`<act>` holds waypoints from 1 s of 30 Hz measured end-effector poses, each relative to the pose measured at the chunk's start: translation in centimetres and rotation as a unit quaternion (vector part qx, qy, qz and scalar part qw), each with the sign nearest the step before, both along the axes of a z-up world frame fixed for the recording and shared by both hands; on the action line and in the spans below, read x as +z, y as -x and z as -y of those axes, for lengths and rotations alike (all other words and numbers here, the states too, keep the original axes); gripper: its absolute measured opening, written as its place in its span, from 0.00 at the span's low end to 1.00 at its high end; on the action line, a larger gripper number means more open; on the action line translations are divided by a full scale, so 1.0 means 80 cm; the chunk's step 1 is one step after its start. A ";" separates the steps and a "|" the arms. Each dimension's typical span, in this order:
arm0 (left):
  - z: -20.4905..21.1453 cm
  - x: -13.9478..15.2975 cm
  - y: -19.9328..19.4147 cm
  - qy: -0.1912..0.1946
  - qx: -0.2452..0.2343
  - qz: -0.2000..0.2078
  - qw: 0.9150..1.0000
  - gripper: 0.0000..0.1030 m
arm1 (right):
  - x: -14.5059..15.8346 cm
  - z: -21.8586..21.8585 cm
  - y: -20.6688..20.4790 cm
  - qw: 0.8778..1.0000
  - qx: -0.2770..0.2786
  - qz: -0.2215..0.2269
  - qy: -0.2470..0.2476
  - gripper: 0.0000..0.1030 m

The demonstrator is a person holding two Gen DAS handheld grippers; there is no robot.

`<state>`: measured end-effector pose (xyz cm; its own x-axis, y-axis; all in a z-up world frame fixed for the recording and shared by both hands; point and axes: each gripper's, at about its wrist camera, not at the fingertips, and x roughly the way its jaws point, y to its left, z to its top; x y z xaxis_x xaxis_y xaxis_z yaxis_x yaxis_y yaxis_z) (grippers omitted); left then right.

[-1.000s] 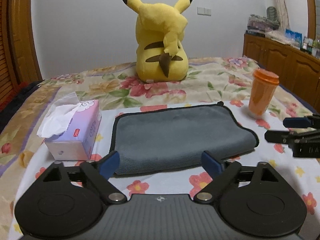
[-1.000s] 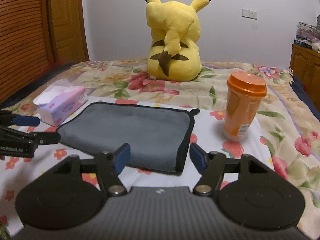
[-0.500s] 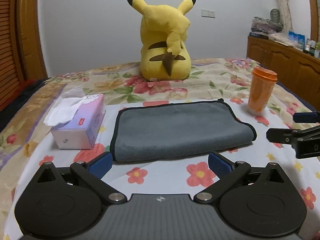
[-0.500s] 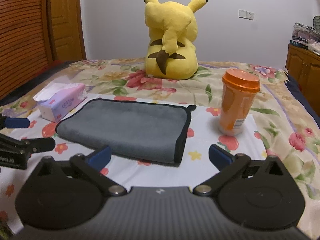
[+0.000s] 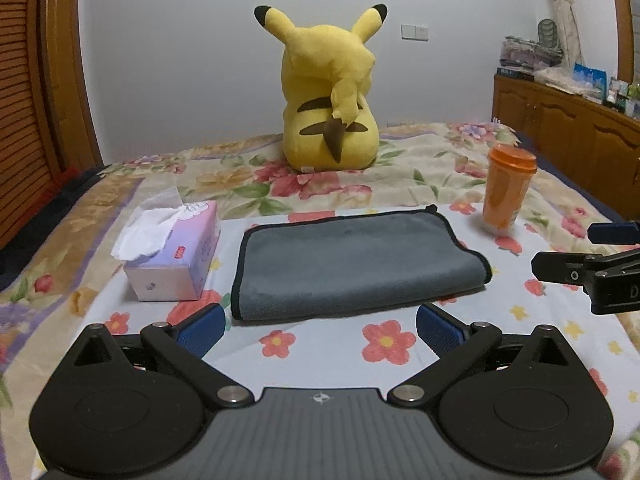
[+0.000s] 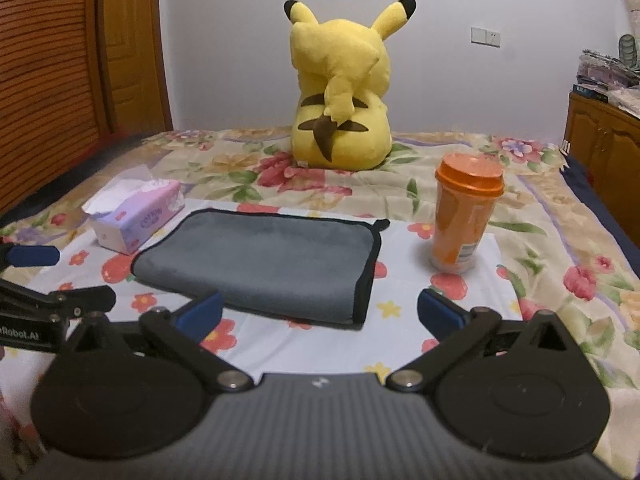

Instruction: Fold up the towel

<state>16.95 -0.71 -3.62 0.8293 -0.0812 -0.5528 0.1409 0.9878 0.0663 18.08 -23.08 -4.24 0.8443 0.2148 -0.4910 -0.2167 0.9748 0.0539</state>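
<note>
A grey towel (image 5: pixel 352 260) with black trim lies folded flat on the flowered bedsheet; it also shows in the right wrist view (image 6: pixel 264 260). My left gripper (image 5: pixel 320 330) is open and empty, held just short of the towel's near edge. My right gripper (image 6: pixel 318 312) is open and empty, in front of the towel's near right corner. The right gripper also shows at the right edge of the left wrist view (image 5: pixel 592 256), and the left gripper shows at the left edge of the right wrist view (image 6: pixel 48 280).
A tissue box (image 5: pixel 176 256) sits left of the towel. An orange lidded cup (image 6: pixel 464 216) stands to its right. A yellow plush toy (image 5: pixel 332 96) sits behind. Wooden cabinets (image 5: pixel 572 120) stand at the right, a wooden door (image 6: pixel 132 48) at the left.
Both grippers have pulled back from the towel and opened wider. The towel stays folded and has not moved.
</note>
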 end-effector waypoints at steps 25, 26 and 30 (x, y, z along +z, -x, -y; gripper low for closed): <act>0.022 0.104 0.118 -0.006 -0.018 0.047 0.999 1.00 | 0.081 0.026 0.107 0.998 -0.017 0.051 -0.018 1.00; 0.023 0.104 0.122 -0.006 -0.019 0.047 0.999 1.00 | 0.082 0.026 0.109 0.998 -0.018 0.053 -0.019 1.00; 0.024 0.103 0.135 -0.007 -0.022 0.047 0.999 1.00 | 0.083 0.026 0.123 0.998 -0.019 0.056 -0.021 1.00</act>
